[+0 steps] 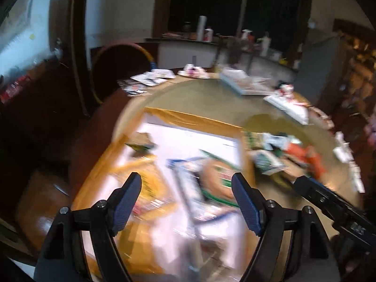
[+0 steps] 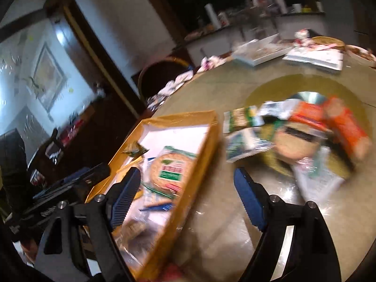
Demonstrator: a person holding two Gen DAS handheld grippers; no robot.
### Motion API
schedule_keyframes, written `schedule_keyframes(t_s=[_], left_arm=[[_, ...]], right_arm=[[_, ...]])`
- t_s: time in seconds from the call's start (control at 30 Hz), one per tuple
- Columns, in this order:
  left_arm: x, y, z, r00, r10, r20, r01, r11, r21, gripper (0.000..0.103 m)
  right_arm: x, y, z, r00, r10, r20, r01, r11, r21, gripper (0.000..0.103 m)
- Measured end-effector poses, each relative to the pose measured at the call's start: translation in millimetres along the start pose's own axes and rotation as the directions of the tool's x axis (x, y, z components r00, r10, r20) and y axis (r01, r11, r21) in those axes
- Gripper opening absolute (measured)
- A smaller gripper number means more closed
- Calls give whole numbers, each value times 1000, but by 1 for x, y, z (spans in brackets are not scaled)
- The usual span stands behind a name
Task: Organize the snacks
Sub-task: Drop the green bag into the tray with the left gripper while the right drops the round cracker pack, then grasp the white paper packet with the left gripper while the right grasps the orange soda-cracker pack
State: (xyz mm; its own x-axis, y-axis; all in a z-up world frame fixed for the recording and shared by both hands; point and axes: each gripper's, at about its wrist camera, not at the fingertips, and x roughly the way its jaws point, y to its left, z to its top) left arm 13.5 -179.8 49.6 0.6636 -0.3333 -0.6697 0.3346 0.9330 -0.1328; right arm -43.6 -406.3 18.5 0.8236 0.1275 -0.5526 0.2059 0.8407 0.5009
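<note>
A shallow yellow-rimmed box [image 1: 188,115] [image 2: 178,118] with a white floor lies on the round table. In it are several snack packets, among them a round cracker pack with a green and red label [image 1: 218,176] [image 2: 170,166]. My left gripper [image 1: 186,199] hangs open over the box with nothing between its blue pads. My right gripper [image 2: 188,195] is also open and empty, straddling the box's right rim. A loose pile of snacks [image 1: 282,150] [image 2: 298,131], green, white and orange packs, lies to the right of the box. Both views are blurred.
The table [image 1: 211,94] [image 2: 211,223] carries papers and flat boxes [image 1: 246,84] [image 2: 260,51] at its far side. A dark chair back [image 1: 119,70] [image 2: 162,75] stands behind the table. The right gripper's body [image 1: 333,202] shows at the left view's right edge.
</note>
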Motion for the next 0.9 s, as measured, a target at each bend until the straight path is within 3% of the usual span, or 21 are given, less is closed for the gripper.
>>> schedule_keyframes(t_s=[0.13,0.37,0.6,0.7,0.83,0.9], left_arm=[[-2,-31,-11,984,-165,-65,163,986,-37,80],[0,-75,-24,960,-244,-135,245,969,-7,80],[1,-94,-30,959,-229,-168,238,971,30,80],[4,-97,-30,960,-220,-176,227,974,21,80],[16,-113,-30,944,-239,-226,251,968,27,80],[23,-120,-29,938,-250,-238,264,964,28,80]], right_arm=[[-41,-35,-6,999,-40,19,40,999,3,82],[-77,-110,12,983,-184,19,184,983,14,82],[-36,-186,49,949,-300,-93,302,953,11,82],[-15,-202,60,952,-279,-130,282,959,10,82],[13,-209,72,948,-281,-152,281,959,-18,82],[21,-208,69,941,-295,-164,295,955,-25,72]])
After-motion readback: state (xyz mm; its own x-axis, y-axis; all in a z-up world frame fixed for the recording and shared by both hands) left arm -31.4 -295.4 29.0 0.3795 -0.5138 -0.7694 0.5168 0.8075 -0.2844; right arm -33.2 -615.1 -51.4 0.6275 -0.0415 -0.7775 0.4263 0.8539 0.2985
